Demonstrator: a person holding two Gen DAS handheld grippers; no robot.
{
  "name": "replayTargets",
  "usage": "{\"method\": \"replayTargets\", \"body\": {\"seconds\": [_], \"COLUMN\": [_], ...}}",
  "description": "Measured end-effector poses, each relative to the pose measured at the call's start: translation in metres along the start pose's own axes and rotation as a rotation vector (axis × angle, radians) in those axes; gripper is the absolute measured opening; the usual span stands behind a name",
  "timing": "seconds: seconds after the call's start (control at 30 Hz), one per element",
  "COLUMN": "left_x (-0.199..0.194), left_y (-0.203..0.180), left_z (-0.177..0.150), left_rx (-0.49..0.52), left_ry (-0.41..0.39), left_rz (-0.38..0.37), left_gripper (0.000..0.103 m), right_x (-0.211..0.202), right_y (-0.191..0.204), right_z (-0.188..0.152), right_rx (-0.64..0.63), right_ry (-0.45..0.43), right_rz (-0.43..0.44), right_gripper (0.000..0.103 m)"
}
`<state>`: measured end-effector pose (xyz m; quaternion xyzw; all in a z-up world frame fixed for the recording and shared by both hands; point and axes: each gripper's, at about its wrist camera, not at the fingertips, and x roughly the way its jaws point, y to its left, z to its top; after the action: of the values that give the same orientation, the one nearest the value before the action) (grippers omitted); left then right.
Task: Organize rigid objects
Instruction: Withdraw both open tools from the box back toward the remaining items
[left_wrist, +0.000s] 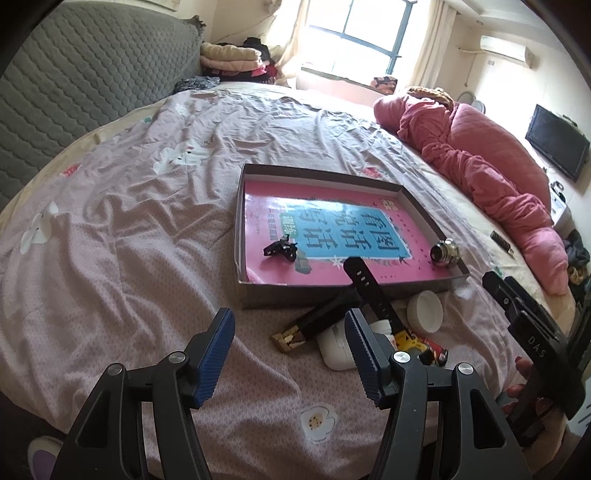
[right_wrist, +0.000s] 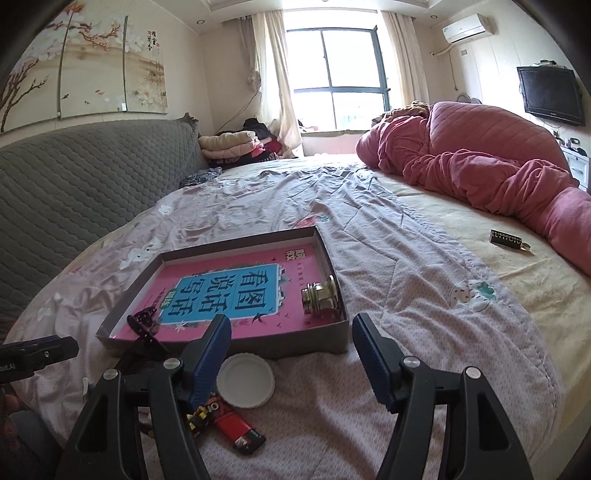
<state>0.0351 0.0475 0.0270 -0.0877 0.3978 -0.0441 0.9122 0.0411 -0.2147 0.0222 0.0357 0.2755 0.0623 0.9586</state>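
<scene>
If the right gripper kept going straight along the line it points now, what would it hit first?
Probably bare bedsheet. The right gripper stands open, aimed just right of the white lid and past the near right corner of the shallow box. Depth is hard to judge, so it might clip that corner.

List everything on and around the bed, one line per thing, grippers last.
Shallow box: one, grey-brown, mid-bed.
Book: one, pink and blue, lying flat in the box.
Hair clip: one, black, on the book.
Metal fitting: one, brassy, in a near corner of the box.
Watch strap: one, black, leaning over the box's near wall.
Round lid: one, white, on the sheet before the box.
Lighter: one, red, nearest the camera.
White case: one, beside the strap.
Metal tag: one, dark, far right on the yellow sheet.
Quilt: one, pink, bunched at right.
Left gripper: black, blue pads, jaws open, empty.
Right gripper: same, open, empty.
</scene>
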Motion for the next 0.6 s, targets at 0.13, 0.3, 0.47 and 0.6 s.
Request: {"method": "replayTargets", "body": {"seconds": [0.13, 0.3, 0.47, 0.6], "left_x": [-0.002, -0.004, -0.004, -0.004], "left_y": [-0.003, -0.004, -0.008, -0.010], "left_z": [-0.003, -0.008, -0.015, -0.017], "left_rx": [0.015, 0.022, 0.047, 0.058], "left_ry": [0.001, 0.006, 0.011, 0.011], "left_rz": [-0.003, -0.011, -0.015, -0.023], "left_gripper": [0.064, 0.064, 0.064, 0.064], "right_x": [-0.004, -0.008, -0.009, -0.012], "right_y": [0.001, 0.005, 0.004, 0.005], "right_z": [-0.002, -0.005, -0.008, -0.010], "right_rx": [-0.002, -0.009, 0.009, 0.006], "right_ry": [0.012, 0.018, 0.038, 0.045], "right_rz": [0.002, 0.001, 0.008, 0.007], "right_gripper": [0.068, 0.068, 0.068, 0.068]}}
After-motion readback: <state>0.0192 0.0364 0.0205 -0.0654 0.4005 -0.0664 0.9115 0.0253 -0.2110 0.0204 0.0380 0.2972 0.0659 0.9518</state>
